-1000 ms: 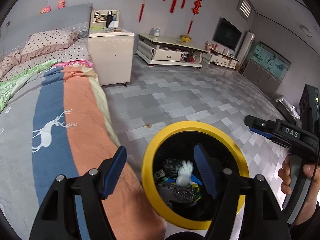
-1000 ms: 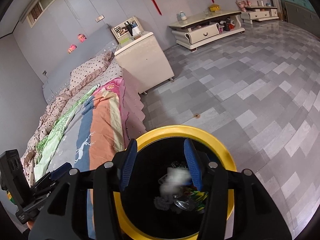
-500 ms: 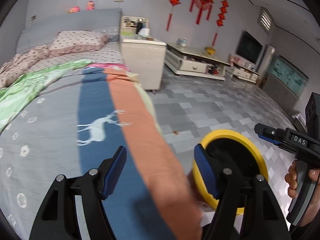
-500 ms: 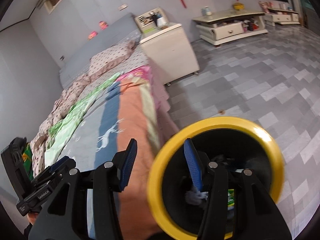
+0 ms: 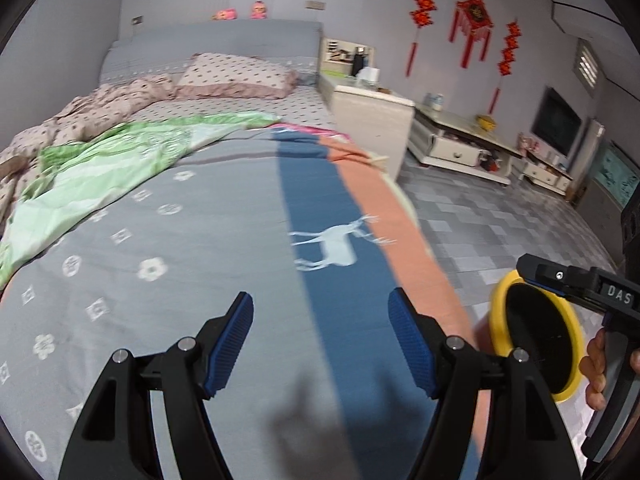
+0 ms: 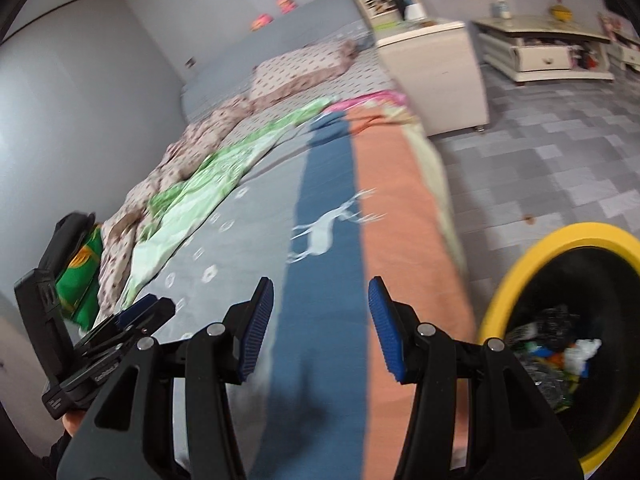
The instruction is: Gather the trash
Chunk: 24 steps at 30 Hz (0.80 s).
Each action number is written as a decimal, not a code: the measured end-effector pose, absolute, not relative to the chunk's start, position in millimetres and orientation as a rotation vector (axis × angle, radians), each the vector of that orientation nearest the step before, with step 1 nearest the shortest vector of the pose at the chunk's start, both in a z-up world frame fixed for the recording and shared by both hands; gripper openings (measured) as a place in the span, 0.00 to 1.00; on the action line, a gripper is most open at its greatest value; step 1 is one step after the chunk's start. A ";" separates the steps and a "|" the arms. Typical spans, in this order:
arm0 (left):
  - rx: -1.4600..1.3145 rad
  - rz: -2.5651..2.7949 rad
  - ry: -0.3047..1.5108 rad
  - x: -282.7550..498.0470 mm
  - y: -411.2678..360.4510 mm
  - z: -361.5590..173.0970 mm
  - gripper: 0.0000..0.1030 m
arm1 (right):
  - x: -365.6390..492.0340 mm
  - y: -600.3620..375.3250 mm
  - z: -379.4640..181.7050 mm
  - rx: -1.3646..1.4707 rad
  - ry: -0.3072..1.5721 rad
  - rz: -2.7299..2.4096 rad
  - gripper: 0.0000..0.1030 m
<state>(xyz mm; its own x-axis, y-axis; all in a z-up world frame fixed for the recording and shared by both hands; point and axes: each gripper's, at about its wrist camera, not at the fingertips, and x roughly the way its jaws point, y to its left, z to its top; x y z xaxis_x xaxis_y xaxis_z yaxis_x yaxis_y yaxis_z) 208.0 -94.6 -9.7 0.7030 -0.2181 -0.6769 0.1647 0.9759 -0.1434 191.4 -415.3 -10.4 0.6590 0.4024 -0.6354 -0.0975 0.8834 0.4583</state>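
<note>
Hovering over bed blanket (image 5: pixel 224 216), both tools empty w/ jaws apart, yellow-rimmed bin (image 6: pixel 560 248) w/ trash beside.

The yellow-rimmed bin (image 5: pixel 500 312) is half hidden in the left wrist view behind the right gripper (image 5: pixel 576 284), and the right wrist view's edge cuts off its right side. Its trash (image 6: pixel 560 352) is a jumble too small to identify. The items on the far bedside cabinet (image 5: pixel 372 112) are too blurred to tell.
</note>
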 end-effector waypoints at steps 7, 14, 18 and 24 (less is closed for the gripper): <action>-0.104 -0.130 0.806 202.8 -45.1 -35.3 0.65 | 201.5 -357.1 -33.9 0.362 0.866 0.349 0.46; -0.122 -0.081 0.805 195.4 -16.8 -56.3 0.68 | 198.8 -317.8 -51.4 0.299 0.883 0.354 0.51; -0.142 -0.054 0.783 191.3 -3.4 -64.3 0.79 | 198.9 -308.0 -57.4 0.294 0.879 0.342 0.58; -0.170 -0.026 0.733 184.2 11.8 -62.5 0.88 | 194.0 -299.1 -57.7 0.250 0.829 0.286 0.68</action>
